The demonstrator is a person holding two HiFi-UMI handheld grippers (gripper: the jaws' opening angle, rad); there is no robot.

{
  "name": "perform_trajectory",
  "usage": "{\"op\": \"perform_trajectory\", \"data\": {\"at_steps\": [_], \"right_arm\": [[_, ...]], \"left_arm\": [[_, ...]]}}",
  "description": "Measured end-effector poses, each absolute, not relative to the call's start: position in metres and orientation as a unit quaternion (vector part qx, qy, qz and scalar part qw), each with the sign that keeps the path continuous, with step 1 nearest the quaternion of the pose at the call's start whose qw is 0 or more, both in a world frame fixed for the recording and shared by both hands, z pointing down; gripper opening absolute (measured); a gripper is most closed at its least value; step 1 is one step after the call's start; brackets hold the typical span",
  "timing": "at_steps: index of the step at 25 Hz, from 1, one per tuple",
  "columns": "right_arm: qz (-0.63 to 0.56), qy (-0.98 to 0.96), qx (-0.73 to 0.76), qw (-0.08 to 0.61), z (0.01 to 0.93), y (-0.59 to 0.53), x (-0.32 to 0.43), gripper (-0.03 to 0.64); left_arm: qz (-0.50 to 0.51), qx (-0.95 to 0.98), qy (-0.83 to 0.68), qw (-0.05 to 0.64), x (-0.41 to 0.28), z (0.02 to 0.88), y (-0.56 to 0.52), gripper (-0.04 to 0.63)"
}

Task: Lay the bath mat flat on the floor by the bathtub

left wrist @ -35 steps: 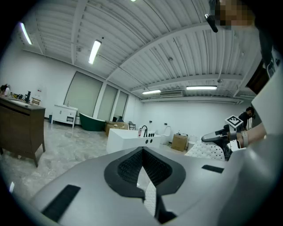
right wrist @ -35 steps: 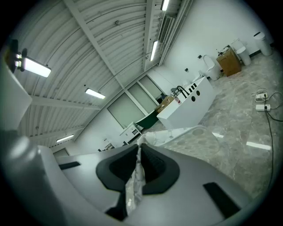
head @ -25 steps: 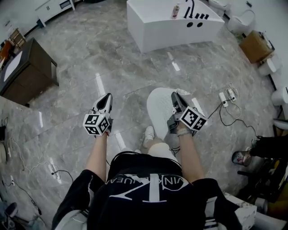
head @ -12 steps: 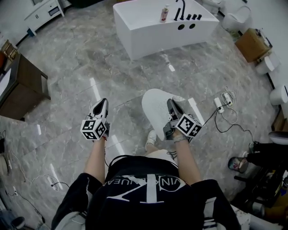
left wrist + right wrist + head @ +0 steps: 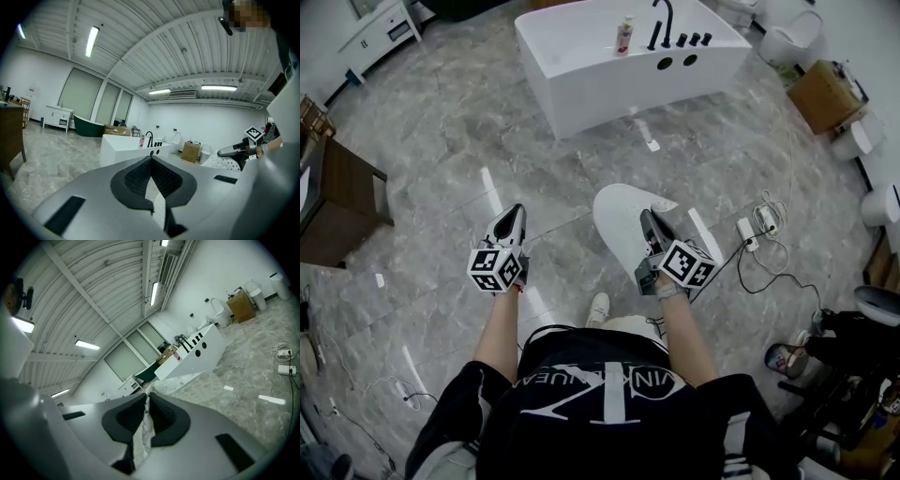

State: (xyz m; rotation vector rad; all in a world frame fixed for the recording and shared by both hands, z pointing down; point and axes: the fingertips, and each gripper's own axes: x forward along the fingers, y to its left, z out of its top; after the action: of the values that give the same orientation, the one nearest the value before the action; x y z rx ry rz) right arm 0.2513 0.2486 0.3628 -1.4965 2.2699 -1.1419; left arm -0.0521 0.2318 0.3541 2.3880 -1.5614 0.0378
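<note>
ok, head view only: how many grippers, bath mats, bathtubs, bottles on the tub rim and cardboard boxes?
hand-held grippers: 2 (left hand-held gripper, right hand-held gripper)
bath mat: 1, clamped in the right one
bathtub: 1
bottle: 1
cardboard box: 1
total: 6

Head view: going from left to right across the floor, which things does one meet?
Wooden cabinet → left hand-held gripper → bath mat → power strip → cardboard box.
</note>
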Motion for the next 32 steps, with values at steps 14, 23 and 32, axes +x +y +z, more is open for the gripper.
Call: {"op": "perform_trajectory", "data": {"at_steps": [14, 23, 32], "right_arm": [[-0.376, 0.765, -0.517, 0.079, 0.378, 0.151, 0.299, 0.037], [-0.400, 0.746, -0.528, 0.072, 0.419, 0.090, 0.245, 0.037], [-0.443, 0.724, -0.521, 0.092, 0.463, 0.014, 0.154, 0.037]], "left_arm": [[0.031, 0.829, -0.541, 0.137, -0.012, 0.359, 0.174, 0.014], [0.048, 0.809, -0.564, 0.156, -0.082, 0.405, 0.136, 0.014], [0.063, 0.804, -0.568, 0.165, -0.155, 0.442, 0.032, 0.014]]}}
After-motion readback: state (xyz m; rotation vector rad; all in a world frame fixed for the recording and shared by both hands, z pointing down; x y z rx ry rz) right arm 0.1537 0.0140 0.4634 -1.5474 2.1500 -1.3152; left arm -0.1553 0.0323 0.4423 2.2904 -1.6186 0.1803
